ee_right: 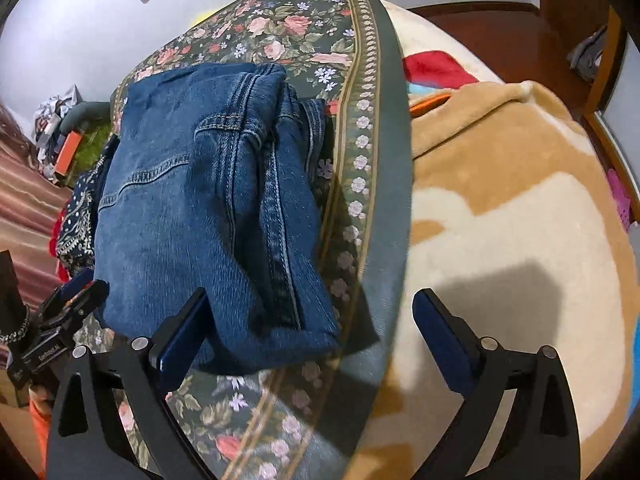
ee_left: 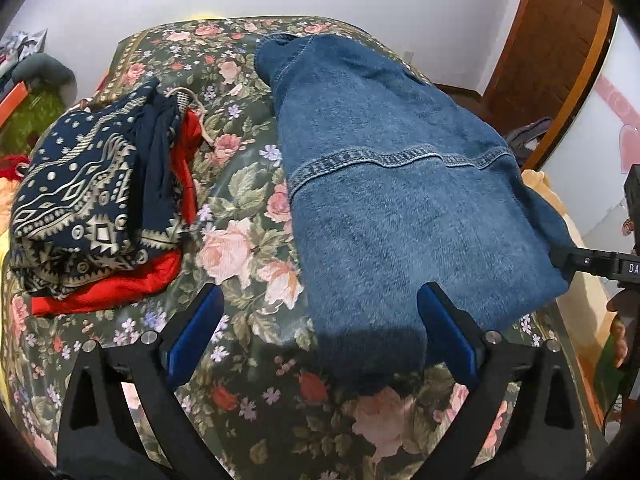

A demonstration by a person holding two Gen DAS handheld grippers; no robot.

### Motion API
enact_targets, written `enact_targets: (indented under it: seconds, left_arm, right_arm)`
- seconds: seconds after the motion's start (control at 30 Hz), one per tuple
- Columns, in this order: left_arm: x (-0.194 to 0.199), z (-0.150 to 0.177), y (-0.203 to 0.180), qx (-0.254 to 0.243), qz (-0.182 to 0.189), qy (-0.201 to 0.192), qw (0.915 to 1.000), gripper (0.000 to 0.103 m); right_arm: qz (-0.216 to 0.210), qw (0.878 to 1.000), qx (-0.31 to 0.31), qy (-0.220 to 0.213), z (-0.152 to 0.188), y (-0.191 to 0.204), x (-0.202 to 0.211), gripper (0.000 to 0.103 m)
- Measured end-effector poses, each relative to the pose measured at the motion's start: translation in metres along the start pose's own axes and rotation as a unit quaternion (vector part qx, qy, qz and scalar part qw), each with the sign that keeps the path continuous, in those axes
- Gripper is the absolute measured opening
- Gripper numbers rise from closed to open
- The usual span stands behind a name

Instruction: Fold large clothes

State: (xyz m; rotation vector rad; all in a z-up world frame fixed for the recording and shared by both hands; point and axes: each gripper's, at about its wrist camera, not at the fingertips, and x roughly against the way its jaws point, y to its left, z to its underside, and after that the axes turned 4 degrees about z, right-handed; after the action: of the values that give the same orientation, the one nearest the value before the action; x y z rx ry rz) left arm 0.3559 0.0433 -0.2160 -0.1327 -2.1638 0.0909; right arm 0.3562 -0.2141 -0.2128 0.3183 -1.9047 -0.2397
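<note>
The folded blue jeans (ee_left: 400,208) lie on the floral bedspread (ee_left: 240,248), a thick denim bundle filling the centre and 1 o'clock part of the left wrist view. In the right wrist view the same bundle sits from centre towards 10 o'clock, its stacked layers and side seam showing along the right edge.

The left tongs (ee_left: 320,300) stand wide apart with nothing clamped; the near end of the jeans lies between the blue pads (ee_left: 200,328), the right-hand pad just beside the denim (contact cannot be told).

The right tongs (ee_right: 310,304) are also spread wide and hold nothing. The near right corner of the jeans lies between them, the left pad (ee_right: 184,336) close against the cloth, the right pad over the tan and cream blanket (ee_right: 500,220) that lies at 3 o'clock beyond the bedspread's border.

At 9 o'clock in the left wrist view a navy patterned garment (ee_left: 80,200) rests on a red garment (ee_left: 120,288), well apart from the jeans.
</note>
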Motion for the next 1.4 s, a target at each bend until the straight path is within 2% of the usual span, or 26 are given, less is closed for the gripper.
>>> enact_targets:
  seconds: [0.07, 0.13, 0.27, 0.5, 0.6, 0.67, 0.73, 0.77, 0.83, 0.9, 0.97, 1.1, 1.13, 1.23, 1.4]
  left_arm:
    - [0.006, -0.001, 0.000, -0.012, -0.007, -0.001, 0.9999, 0.098]
    - [0.012, -0.006, -0.002, -0.029, -0.030, -0.007, 0.9991, 0.098]
    - [0.025, -0.014, -0.004, -0.053, -0.065, -0.030, 0.9960, 0.098]
    - [0.027, -0.043, 0.007, -0.045, -0.052, -0.054, 0.9962, 0.098]
    - [0.016, -0.057, 0.016, -0.025, -0.029, -0.044, 0.9983, 0.098]
    - [0.005, -0.065, 0.024, 0.001, 0.002, -0.028, 0.9996, 0.098]
    - [-0.010, -0.072, 0.034, 0.034, 0.044, -0.005, 0.9984, 0.098]
    - [-0.020, -0.076, 0.039, 0.053, 0.073, 0.013, 0.9958, 0.098]
    - [-0.036, -0.079, 0.045, 0.077, 0.105, 0.034, 0.9909, 0.098]
    - [-0.058, -0.082, 0.050, 0.097, 0.127, 0.063, 0.9852, 0.098]
    - [-0.075, -0.081, 0.053, 0.114, 0.144, 0.085, 0.9794, 0.098]
    - [-0.103, -0.078, 0.059, 0.159, 0.210, 0.113, 0.9580, 0.098]
    - [-0.108, -0.078, 0.060, 0.163, 0.215, 0.115, 0.9561, 0.101]
    - [-0.114, -0.084, 0.054, 0.150, 0.221, 0.110, 0.9574, 0.101]
    - [-0.124, -0.096, 0.050, 0.165, 0.231, 0.119, 0.9514, 0.101]
  right_arm:
    - [0.021, 1.000, 0.022, -0.009, 0.000, 0.008, 0.009, 0.098]
    - [0.041, 0.998, 0.040, -0.016, -0.003, 0.017, 0.015, 0.098]
    - [0.043, 0.996, 0.063, -0.035, -0.010, 0.027, 0.027, 0.098]
    - [0.018, 0.995, 0.063, -0.074, -0.033, 0.040, 0.033, 0.098]
    - [-0.009, 0.997, 0.042, -0.067, -0.050, 0.041, 0.025, 0.098]
    - [-0.038, 0.998, 0.028, -0.048, -0.061, 0.038, 0.014, 0.098]
    - [-0.050, 0.999, 0.013, -0.012, -0.069, 0.035, -0.002, 0.098]
    - [-0.058, 0.998, 0.012, 0.006, -0.072, 0.035, -0.011, 0.098]
    - [-0.079, 0.996, 0.011, 0.038, -0.076, 0.032, -0.032, 0.098]
    - [-0.075, 0.995, 0.007, 0.067, -0.079, 0.028, -0.049, 0.098]
    - [-0.097, 0.991, -0.003, 0.094, -0.082, 0.022, -0.068, 0.098]
    - [-0.149, 0.979, -0.040, 0.136, -0.086, 0.010, -0.091, 0.098]
    - [-0.155, 0.977, -0.045, 0.136, -0.088, 0.009, -0.094, 0.099]
    - [-0.156, 0.978, -0.045, 0.131, -0.094, 0.013, -0.097, 0.100]
    - [-0.172, 0.976, -0.036, 0.128, -0.101, 0.026, -0.096, 0.098]
